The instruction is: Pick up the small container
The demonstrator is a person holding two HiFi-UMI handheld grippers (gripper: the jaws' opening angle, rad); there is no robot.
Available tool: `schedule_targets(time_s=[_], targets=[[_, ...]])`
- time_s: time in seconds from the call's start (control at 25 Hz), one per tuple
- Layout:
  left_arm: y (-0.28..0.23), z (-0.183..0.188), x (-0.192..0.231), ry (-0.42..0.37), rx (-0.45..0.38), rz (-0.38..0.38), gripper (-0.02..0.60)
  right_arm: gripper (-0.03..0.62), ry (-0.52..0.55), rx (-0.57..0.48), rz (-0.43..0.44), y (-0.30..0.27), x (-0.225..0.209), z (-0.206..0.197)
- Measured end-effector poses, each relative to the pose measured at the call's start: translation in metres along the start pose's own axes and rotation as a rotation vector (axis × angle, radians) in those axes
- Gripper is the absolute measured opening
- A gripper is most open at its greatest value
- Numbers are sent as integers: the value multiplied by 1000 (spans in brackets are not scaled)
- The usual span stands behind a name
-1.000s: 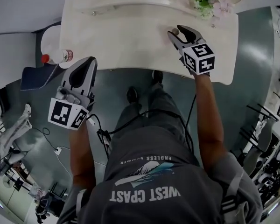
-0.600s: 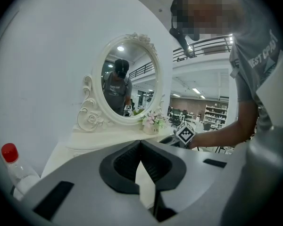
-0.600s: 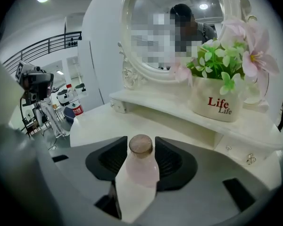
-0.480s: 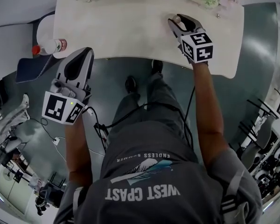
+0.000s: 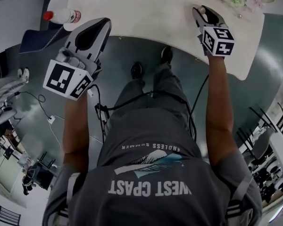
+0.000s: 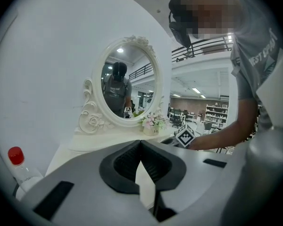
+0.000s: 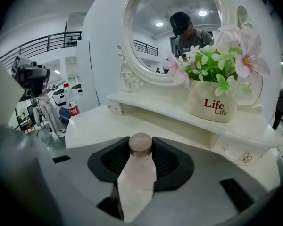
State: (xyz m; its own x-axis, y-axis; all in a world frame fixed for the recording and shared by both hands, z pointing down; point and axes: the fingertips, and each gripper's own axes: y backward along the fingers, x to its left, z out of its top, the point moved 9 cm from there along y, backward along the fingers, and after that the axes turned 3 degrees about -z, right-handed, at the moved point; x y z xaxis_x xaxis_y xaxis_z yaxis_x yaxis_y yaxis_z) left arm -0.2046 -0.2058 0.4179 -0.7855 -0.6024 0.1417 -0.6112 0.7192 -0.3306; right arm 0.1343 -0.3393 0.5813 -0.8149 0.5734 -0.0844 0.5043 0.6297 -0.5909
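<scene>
The small container (image 7: 137,173) is a pale pink bottle with a brownish cap, standing on the white vanity table (image 5: 141,8). My right gripper (image 7: 140,147) has it between its jaws, which are closing, and the dark pads touch both sides of the bottle. In the head view only the cap (image 5: 196,7) shows, at the tips of the right gripper (image 5: 203,12). My left gripper (image 5: 93,27) hangs over the floor off the table's front left edge. In its own view the left gripper (image 6: 140,147) is shut and holds nothing.
A white pot of pink flowers (image 7: 212,102) stands on a raised shelf just beyond the bottle, under an oval mirror (image 7: 179,27). A clear water bottle with a red cap (image 5: 61,16) stands at the table's left end. The person's legs and cables are below.
The right jaws have narrowed around the pink bottle without leaving it. The left gripper has come up and forward, closer to the table's edge. The head camera has shifted.
</scene>
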Motion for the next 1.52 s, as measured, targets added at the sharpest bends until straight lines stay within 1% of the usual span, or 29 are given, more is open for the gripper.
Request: schedule_targets(time_s=[0.12,0.48,0.8,1.04,1.32,1.52], targets=[[7,1,1,-7,-9,10,17,164,-8,-10,2,8,1,5],[30,10,6,-43,-50,21,17,164,38,-50,-4,36,17,40],[46,25,13,-96,-84,17,17,164,82,-106,-9,65,28,77],[65,44,19,-166,-110,12,17,164,121,-165,-13,94,42,108],[89,71,27,-233,-170,29,17,164,154,-217,-19,129,63,140],[95,82,26,-261,-229,13,17,164,176,-253,-36,155,77,159]])
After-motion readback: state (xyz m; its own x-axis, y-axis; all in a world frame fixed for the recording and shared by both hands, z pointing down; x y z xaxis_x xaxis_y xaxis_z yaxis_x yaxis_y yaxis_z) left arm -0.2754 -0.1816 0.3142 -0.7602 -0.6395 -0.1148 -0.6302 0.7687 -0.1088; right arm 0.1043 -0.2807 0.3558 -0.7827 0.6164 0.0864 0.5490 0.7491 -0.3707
